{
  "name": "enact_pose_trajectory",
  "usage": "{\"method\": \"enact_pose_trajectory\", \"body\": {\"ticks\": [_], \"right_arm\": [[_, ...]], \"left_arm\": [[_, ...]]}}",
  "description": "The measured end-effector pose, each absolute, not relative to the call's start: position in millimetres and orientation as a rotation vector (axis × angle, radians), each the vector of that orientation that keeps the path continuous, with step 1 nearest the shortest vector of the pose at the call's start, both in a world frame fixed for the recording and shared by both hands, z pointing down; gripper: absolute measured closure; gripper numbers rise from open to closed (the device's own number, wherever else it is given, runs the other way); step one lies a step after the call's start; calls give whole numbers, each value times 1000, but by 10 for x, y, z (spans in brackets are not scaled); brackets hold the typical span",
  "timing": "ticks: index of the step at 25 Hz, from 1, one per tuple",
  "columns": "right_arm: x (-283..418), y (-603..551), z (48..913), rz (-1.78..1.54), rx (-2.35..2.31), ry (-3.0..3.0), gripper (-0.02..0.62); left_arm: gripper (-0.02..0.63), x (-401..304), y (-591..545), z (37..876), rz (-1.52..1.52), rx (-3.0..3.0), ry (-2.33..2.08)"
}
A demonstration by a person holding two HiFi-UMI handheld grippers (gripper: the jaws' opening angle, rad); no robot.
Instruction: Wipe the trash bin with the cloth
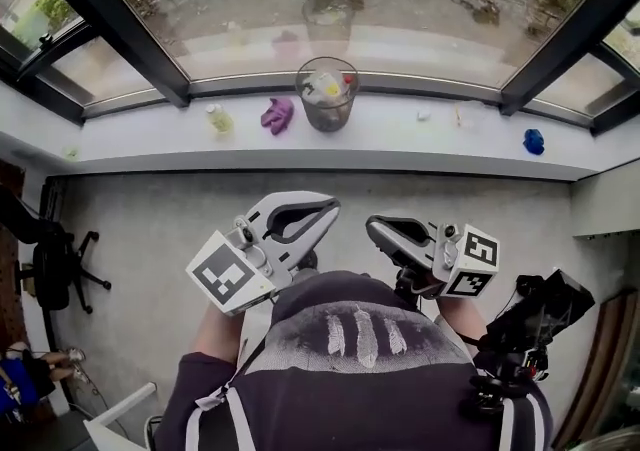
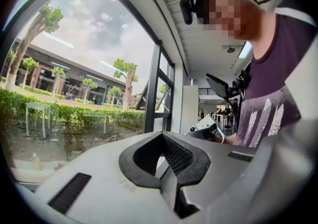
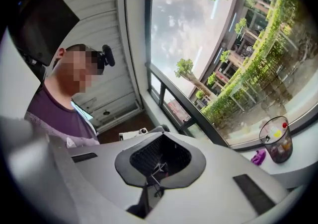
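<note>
Both grippers sit low in the head view, close to the person's chest. The left gripper (image 1: 331, 206) and the right gripper (image 1: 373, 228) have their jaws pressed together with nothing between them. By my reading no wiping has begun, and the cloth is not yet picked up. Farther off, at upper centre of the frame, the purple cloth (image 1: 277, 115) lies crumpled on the white windowsill (image 1: 150, 134), just left of the trash bin (image 1: 327, 94). The bin stands upright, long axis vertical, open mouth up, litter inside.
</note>
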State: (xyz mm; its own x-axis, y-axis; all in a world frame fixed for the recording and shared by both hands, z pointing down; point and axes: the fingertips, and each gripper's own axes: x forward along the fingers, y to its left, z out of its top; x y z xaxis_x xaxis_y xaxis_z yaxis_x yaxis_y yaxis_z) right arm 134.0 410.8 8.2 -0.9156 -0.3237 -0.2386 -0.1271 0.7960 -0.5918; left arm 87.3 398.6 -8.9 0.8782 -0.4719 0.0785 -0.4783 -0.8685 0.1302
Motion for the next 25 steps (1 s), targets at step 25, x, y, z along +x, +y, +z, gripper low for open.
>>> {"method": "enact_pose_trajectory", "body": {"ticks": [25], "right_arm": [[-67,3061,353,-977,-486,2790,597]], "left_arm": [[612,-726,3022,7,-180,2840,-870]]}}
